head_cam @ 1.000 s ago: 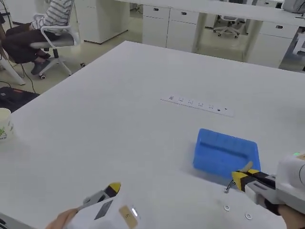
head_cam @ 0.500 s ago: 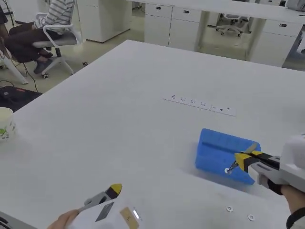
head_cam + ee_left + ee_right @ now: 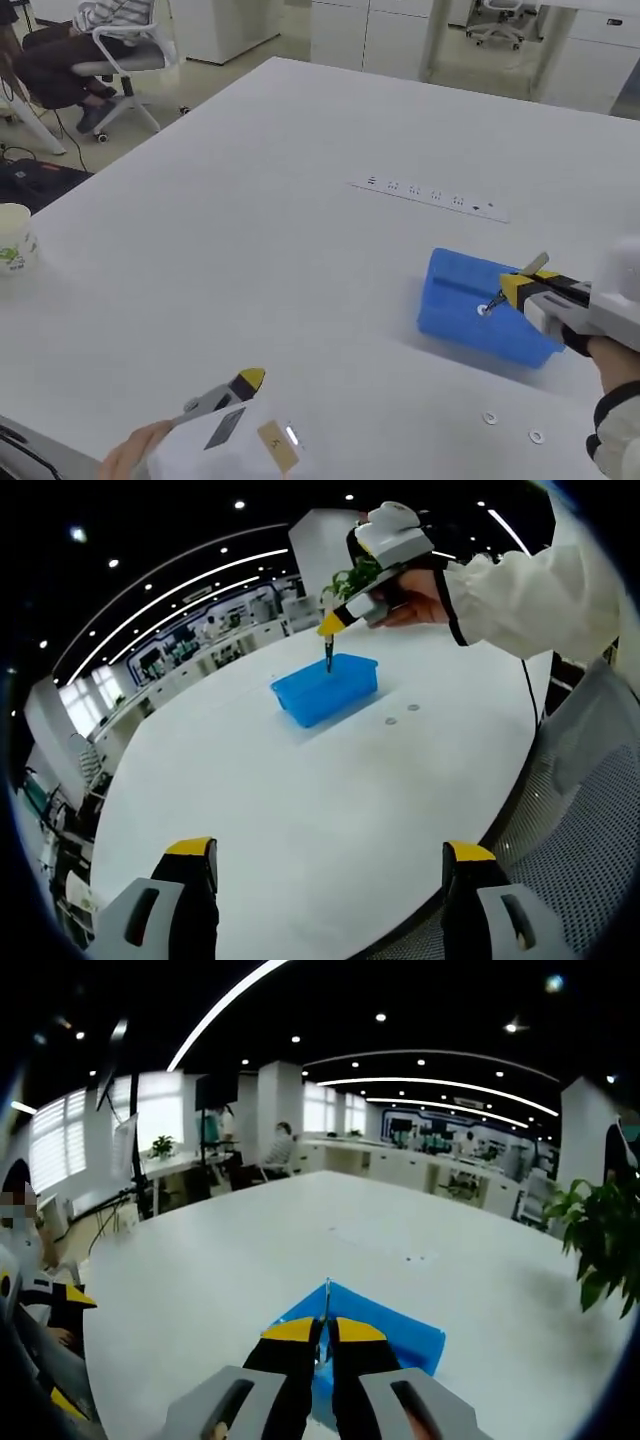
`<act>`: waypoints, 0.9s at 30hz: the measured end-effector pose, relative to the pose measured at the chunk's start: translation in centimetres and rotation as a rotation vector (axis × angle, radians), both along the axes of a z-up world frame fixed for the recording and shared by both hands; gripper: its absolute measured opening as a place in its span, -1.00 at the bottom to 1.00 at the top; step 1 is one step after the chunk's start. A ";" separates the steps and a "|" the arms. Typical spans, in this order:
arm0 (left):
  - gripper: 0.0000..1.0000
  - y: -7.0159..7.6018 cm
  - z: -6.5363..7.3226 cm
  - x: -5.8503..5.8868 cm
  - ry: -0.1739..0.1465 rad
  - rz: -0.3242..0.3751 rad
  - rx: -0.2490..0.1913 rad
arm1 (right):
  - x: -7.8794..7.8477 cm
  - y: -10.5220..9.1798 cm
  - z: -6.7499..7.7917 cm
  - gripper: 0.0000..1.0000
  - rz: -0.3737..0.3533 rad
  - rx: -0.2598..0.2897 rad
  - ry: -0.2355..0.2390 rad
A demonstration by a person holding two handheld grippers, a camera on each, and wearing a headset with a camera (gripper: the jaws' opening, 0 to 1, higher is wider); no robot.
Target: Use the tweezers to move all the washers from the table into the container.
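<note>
Count: one blue container (image 3: 478,322), one pair of tweezers (image 3: 327,1307), two tools.

Two washers (image 3: 489,418) lay loose on the white tabletop (image 3: 250,250), just beside each other and near the container's front side. A third washer (image 3: 483,310), seen as a small pale ring, appeared at the tweezers' tip above the container's inside. What lay inside the container could not be made out.

The right tool (image 3: 327,1332) had its jaws pressed together on the tweezers, which pointed down into the container. The left tool (image 3: 330,865) had its jaws wide apart with nothing between them. It was held at the near edge of the tabletop, well apart from the container.

Surroundings: one flat power strip (image 3: 430,197) lay beyond the container. One paper cup (image 3: 12,240) stood at the far left edge. One office chair (image 3: 125,62) with a seated person stood off the corner. Nothing stood between the loose washers and the container.
</note>
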State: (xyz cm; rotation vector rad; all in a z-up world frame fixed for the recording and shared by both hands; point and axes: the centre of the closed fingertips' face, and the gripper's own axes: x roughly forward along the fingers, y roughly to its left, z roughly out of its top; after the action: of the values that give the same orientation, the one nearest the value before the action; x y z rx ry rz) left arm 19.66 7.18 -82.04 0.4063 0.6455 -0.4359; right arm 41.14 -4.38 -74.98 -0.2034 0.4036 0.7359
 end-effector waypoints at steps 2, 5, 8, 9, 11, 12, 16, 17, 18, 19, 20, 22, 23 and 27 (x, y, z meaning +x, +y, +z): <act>0.91 -0.1 0.0 0.0 0.002 -0.002 -0.003 | 0.4 0.1 -0.6 -0.97 -0.001 -0.011 0.001; 0.91 -0.1 -0.2 -0.1 0.010 -0.005 0.002 | 0.9 0.2 -1.5 -0.97 -0.006 -0.023 0.014; 0.90 0.0 -0.2 -0.1 0.012 -0.003 0.002 | 1.3 0.3 -2.3 -0.97 -0.006 -0.033 0.025; 0.90 0.0 -0.2 -0.1 0.013 -0.002 0.001 | 1.4 0.4 -2.6 -0.97 -0.005 -0.040 0.028; 0.89 0.1 -0.3 0.0 0.015 -0.001 0.005 | 1.6 0.4 -3.0 -0.97 -0.005 -0.046 0.032; 0.89 0.1 -0.3 -0.1 0.018 -0.001 0.008 | 1.8 0.4 -3.2 -0.97 -0.006 -0.047 0.034; 0.89 0.1 -0.5 -0.1 0.030 0.000 0.007 | 2.1 0.5 -3.8 -0.96 -0.010 -0.047 0.046; 0.90 0.1 -0.6 -0.1 0.033 0.000 0.006 | 2.1 0.6 -3.9 -0.96 -0.010 -0.048 0.049; 0.90 0.1 -0.6 -0.2 0.035 -0.001 0.007 | 2.2 0.6 -4.1 -0.96 -0.009 -0.050 0.053; 0.89 0.1 -0.7 -0.2 0.036 -0.002 0.010 | 2.2 0.7 -4.2 -0.96 -0.008 -0.052 0.055; 0.89 0.1 -0.7 -0.2 0.038 -0.003 0.012 | 2.2 0.7 -4.4 -0.96 -0.007 -0.055 0.056; 0.90 0.1 -0.8 -0.2 0.042 -0.003 0.012 | 2.2 0.7 -4.7 -0.96 -0.006 -0.062 0.059; 0.90 0.1 -0.8 -0.2 0.042 -0.002 0.012 | 2.3 0.7 -4.8 -0.96 -0.005 -0.062 0.061; 0.89 0.2 -0.9 -0.2 0.051 -0.002 0.019 | 2.3 0.7 -5.3 -0.96 -0.005 -0.065 0.074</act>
State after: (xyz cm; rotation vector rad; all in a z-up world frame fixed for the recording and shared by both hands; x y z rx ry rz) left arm 19.42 7.33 -82.98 0.4146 0.6990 -0.4436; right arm 43.42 -3.66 -80.32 -0.2370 0.4985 0.7278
